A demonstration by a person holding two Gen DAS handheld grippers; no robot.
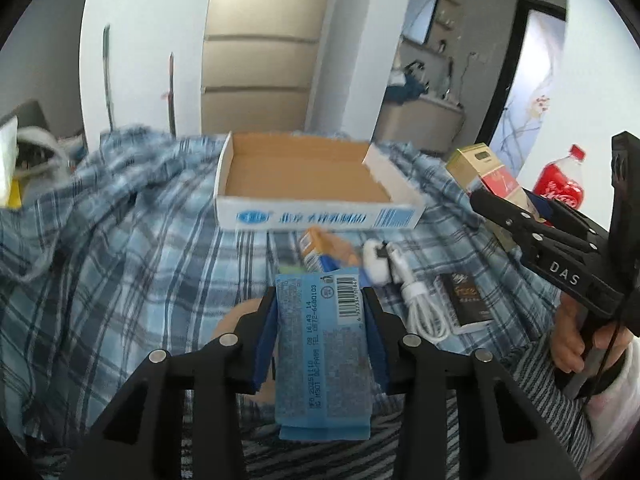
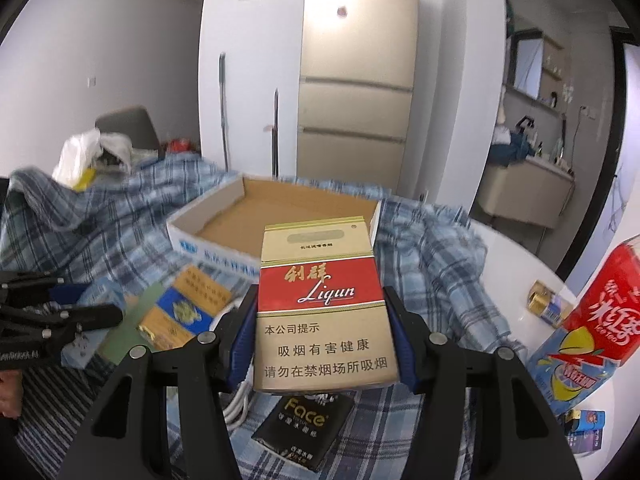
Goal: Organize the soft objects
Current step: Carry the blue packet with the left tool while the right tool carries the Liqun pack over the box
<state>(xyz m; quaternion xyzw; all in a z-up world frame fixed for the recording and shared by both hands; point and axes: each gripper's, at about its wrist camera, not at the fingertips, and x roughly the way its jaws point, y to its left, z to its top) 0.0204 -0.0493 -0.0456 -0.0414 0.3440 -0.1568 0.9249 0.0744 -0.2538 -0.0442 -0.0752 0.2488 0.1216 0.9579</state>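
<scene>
My left gripper (image 1: 322, 320) is shut on a light blue soft packet (image 1: 320, 344) with a barcode, its blue pads pressing both long sides. My right gripper (image 2: 320, 320) is shut on a red and tan Liqun cigarette pack (image 2: 324, 300), held upright. Both are raised over the blue plaid cloth (image 1: 120, 240), in front of an open cardboard tray (image 1: 312, 216) (image 2: 212, 252) whose brown floor is bare. In the left wrist view the right gripper (image 1: 516, 200) shows at the right with its pack (image 1: 484, 168). In the right wrist view the left gripper (image 2: 88, 296) shows at the far left.
On the cloth lie a black Face tissue pack (image 2: 304, 428), a coiled white cable (image 1: 420, 300) and an orange and blue pack (image 2: 180, 312). A red drink bottle (image 2: 592, 320) and batteries (image 2: 548, 304) stand on the white table at right. A striped cloth (image 1: 532, 380) lies nearest.
</scene>
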